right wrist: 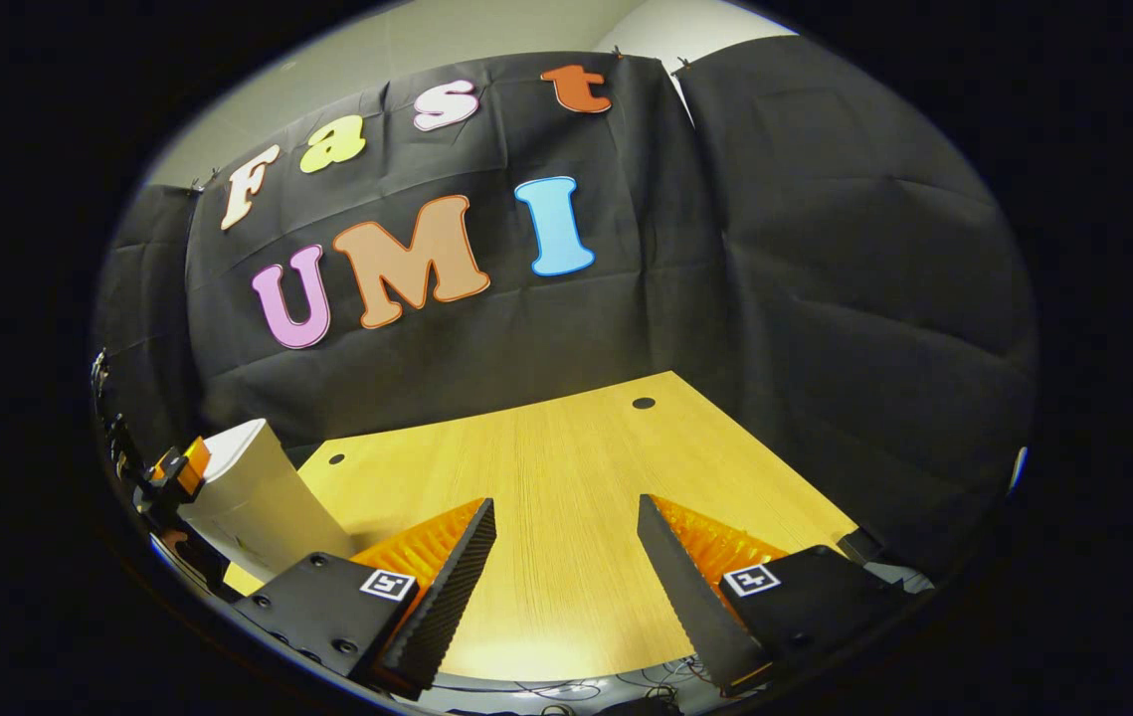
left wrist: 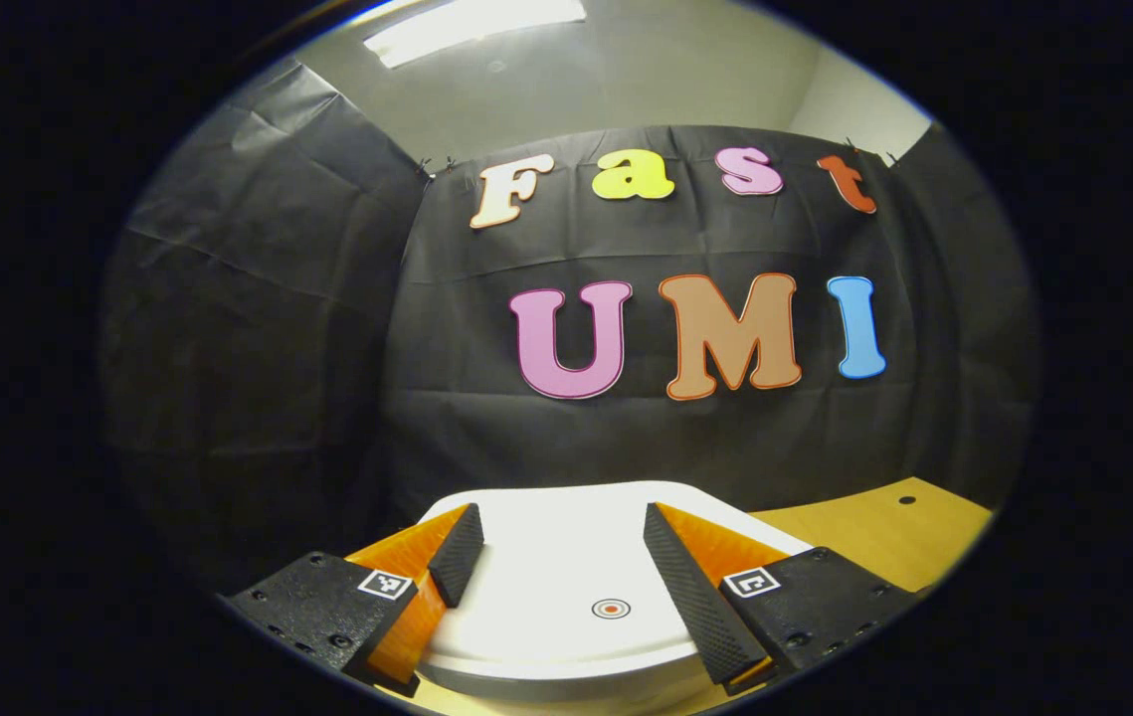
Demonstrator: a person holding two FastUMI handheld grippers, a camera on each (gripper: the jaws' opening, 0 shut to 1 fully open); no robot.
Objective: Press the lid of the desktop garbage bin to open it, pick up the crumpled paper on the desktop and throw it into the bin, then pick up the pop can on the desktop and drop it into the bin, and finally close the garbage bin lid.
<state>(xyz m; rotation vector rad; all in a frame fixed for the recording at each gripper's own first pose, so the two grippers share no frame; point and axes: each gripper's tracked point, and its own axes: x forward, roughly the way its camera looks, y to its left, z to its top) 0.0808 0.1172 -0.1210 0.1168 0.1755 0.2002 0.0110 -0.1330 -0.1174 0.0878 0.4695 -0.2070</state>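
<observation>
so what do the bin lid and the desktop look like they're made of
The bin lid looks like smooth white plastic, semi-gloss, judging by its even colour and soft sheen. The desktop looks like light wood or wood-look laminate: fine straight grain lines with a glossy reflection near the front; which of the two is unclear.

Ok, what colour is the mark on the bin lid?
A red-orange ring with a dark centre on the white lid; the left gripper view shows it best.
</observation>
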